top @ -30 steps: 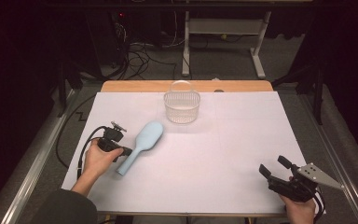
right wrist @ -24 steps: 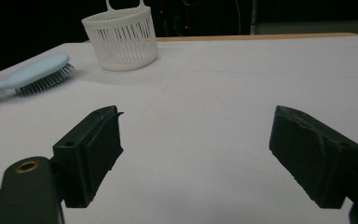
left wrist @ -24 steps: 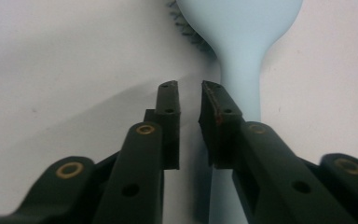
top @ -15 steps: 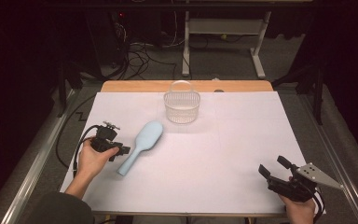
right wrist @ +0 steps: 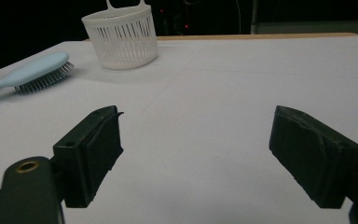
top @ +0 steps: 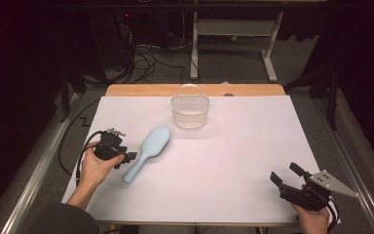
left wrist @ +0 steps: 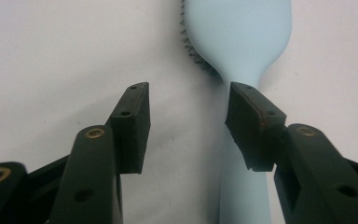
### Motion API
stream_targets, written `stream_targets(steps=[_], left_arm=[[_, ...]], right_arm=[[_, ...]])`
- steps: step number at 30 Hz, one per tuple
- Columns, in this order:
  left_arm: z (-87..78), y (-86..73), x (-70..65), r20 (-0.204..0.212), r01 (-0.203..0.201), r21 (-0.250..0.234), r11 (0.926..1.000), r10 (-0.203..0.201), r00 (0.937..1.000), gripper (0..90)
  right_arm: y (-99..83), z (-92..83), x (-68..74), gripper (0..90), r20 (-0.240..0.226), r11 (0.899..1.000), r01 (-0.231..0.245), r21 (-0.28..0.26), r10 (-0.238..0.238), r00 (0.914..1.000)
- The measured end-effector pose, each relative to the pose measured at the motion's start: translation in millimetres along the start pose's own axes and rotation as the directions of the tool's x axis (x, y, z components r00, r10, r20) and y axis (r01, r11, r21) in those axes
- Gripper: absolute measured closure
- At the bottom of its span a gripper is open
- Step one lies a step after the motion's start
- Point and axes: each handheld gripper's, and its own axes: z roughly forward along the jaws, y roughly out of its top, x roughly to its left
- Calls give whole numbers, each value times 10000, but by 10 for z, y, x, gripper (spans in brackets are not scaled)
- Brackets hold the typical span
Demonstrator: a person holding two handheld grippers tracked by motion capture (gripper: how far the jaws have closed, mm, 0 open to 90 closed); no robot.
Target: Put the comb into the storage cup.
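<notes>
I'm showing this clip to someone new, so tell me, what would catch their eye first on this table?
Probably the light blue hairbrush, lying bristles down on the white table cover at the left. The left gripper sits right at its handle, jaws just opened, one pad beside the handle and nothing clamped. Next, the white slotted basket near the far edge, and the right gripper open at the near right corner.

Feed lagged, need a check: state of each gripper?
Left gripper: open, jaws just been opening, beside the hairbrush handle, holding nothing.
Right gripper: open wide, empty.
</notes>
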Motion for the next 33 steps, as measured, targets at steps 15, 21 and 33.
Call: stream_targets(steps=[15, 21, 33], left_arm=[[62, 34, -127, 142, -175, -53, 9998, 176, 9997, 349], [149, 63, -200, 31, -333, 322, 9989, 332, 9994, 301], [278, 105, -299, -351, -649, 734, 9952, 676, 9971, 271]], right_arm=[[1, 1, 3, 172, 14, 10000, 25, 1, -25, 10000], [0, 4, 3, 173, 14, 10000, 42, 7, -42, 10000], [1, 7, 3, 173, -3, 10000, 54, 14, -54, 10000]])
